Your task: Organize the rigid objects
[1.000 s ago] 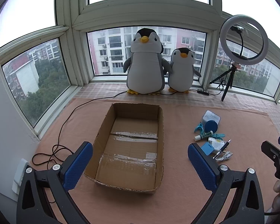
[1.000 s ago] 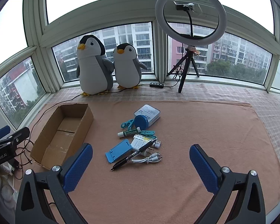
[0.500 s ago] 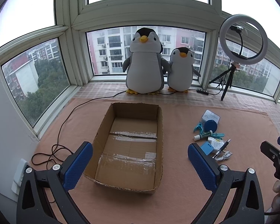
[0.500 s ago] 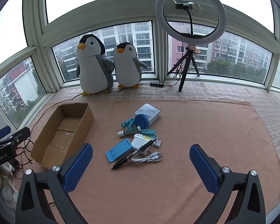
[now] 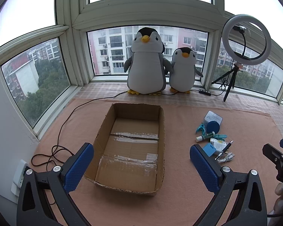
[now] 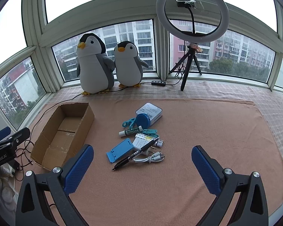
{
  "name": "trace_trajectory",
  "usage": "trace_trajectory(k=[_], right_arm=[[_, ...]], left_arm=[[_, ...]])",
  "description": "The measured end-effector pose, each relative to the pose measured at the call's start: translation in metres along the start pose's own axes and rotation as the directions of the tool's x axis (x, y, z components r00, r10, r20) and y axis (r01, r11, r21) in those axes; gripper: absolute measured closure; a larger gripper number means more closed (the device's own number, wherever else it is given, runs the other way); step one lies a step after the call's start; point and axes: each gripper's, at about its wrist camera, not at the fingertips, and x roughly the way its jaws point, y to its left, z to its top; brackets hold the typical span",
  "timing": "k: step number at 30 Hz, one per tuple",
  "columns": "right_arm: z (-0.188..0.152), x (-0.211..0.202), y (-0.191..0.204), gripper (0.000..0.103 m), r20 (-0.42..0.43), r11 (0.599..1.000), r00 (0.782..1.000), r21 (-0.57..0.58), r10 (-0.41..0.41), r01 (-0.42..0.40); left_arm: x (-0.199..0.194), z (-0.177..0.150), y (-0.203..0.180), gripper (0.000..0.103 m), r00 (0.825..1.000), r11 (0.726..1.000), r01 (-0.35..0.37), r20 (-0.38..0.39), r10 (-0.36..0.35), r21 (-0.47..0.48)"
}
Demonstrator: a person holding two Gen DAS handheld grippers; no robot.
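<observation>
Nothing of note had changed over the last second: both views shifted only by a hair, no object had moved, and the cardboard box (image 5: 131,146) lay empty, so by my reading the sorting had not begun.

Left gripper (image 5: 141,167) hung at the bottom of its view with its blue fingers spread wide and nothing between them. The box filled the centre of that frame, its near end falling between the two fingers though farther off on the pink mat (image 5: 179,197).

Right gripper (image 6: 142,167) was likewise wide apart and empty at the bottom of its frame. The cluster of small things sat in the middle of that view, above and between the fingers and clear of both. Nearest the gripper lay the black pen (image 6: 135,153) and the white cable (image 6: 151,158), touching each other; just left of them sat the blue phone stand (image 6: 119,149). Higher in the frame came the glue stick (image 6: 130,131), the teal clips (image 6: 129,122), the round blue case (image 6: 143,120) and the white box (image 6: 150,111). The cardboard box sat at centre left of this view, well apart from the pile.
</observation>
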Motion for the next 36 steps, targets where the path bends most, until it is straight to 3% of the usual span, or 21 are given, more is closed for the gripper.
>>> trace_trajectory(k=[36], right_arm=[[0.002,0.012,0.002,0.0,-0.045,1.0,0.999,0.013,0.012,-0.011]], left_arm=[[0.013,-0.002,0.006,0.0,1.0,1.0,-0.009,-0.029,0.008,-0.008]])
